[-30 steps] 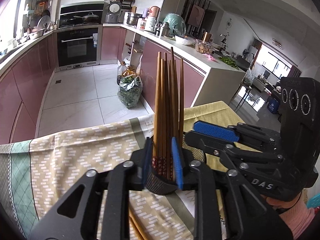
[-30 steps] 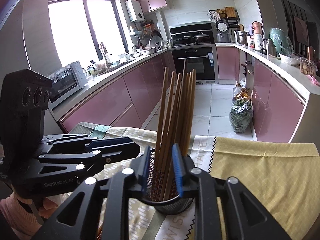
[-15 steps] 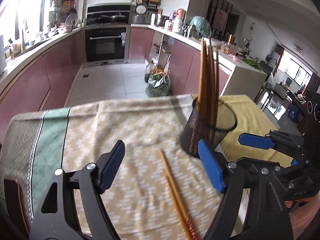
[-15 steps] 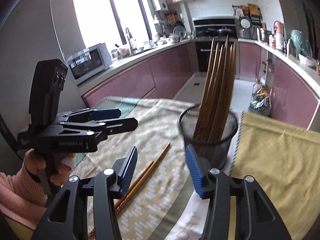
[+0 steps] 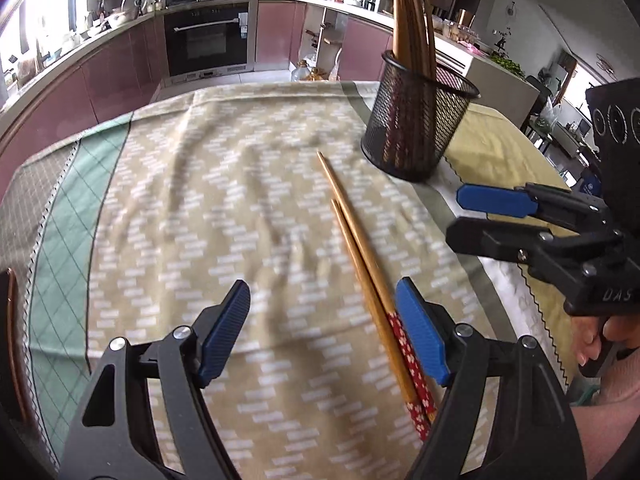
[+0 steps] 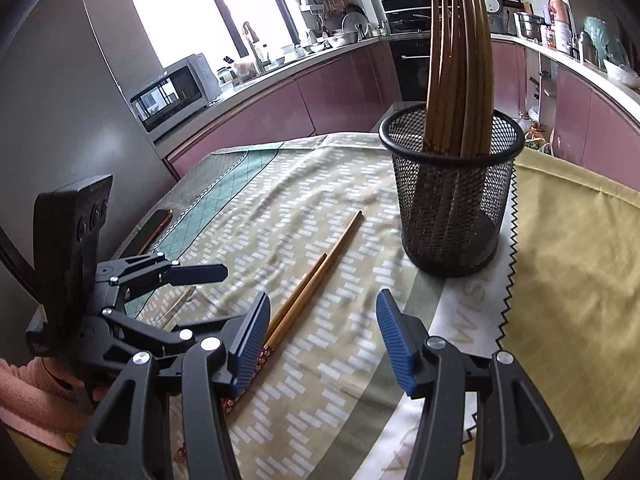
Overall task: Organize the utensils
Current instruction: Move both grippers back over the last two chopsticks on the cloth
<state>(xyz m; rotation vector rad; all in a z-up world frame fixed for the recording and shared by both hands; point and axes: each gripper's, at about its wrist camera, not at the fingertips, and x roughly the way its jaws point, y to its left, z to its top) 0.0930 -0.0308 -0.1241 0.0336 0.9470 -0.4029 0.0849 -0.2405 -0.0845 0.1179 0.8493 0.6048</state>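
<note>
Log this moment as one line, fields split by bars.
left gripper: open, empty | right gripper: opening, empty | loose chopsticks: on cloth | mesh holder: upright, holds chopsticks

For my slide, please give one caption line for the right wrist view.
Open right tongs above two loose chopsticks on the tablecloth, beside a mesh holder full of chopsticks.

Pink-fronted kitchen cabinets (image 6: 328,92), built-in black oven (image 5: 210,38), bright window (image 6: 224,4), pale tiled floor.
</note>
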